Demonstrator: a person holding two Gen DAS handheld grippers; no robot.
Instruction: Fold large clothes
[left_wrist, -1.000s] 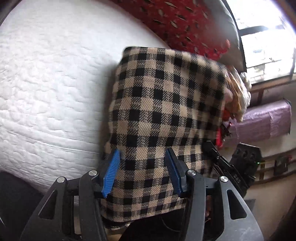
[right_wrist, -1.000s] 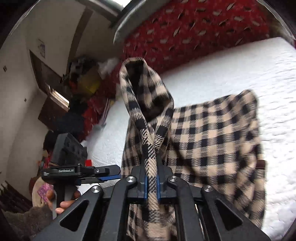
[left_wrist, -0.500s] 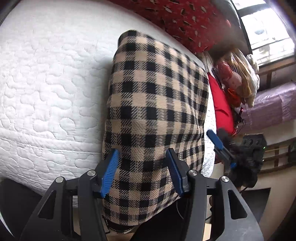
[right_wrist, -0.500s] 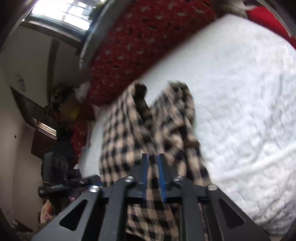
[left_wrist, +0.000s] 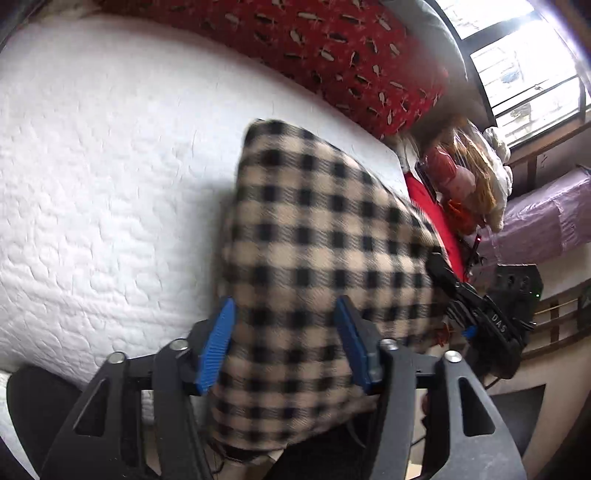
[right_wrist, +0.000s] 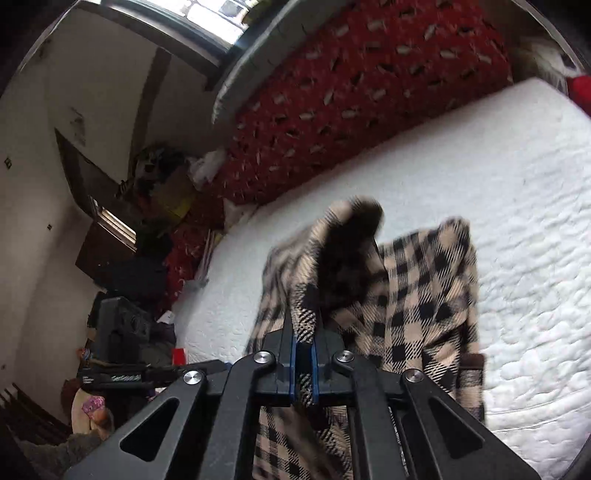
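Observation:
A beige and black checked garment (left_wrist: 314, 251) hangs over the near edge of a white quilted mattress (left_wrist: 103, 177). My left gripper (left_wrist: 286, 343) is open, its blue pads either side of the cloth's lower part, not pinching it. My right gripper (right_wrist: 304, 363) is shut on a fold of the checked garment (right_wrist: 417, 295) and holds it raised above the mattress (right_wrist: 517, 206); the cloth drapes down on both sides of the jaws. The right gripper also shows in the left wrist view (left_wrist: 476, 314), at the garment's right edge.
A red patterned cushion (left_wrist: 332, 51) runs along the mattress's far side. Bags and soft toys (left_wrist: 469, 177) and a purple-covered bench (left_wrist: 546, 221) stand to the right. In the right wrist view, clutter and a dark cabinet (right_wrist: 122, 258) stand at the left.
The right gripper has swung with the cloth fold, lifting it again. The garment has shifted and blurred over the mattress edge. The left gripper has stayed open around it.

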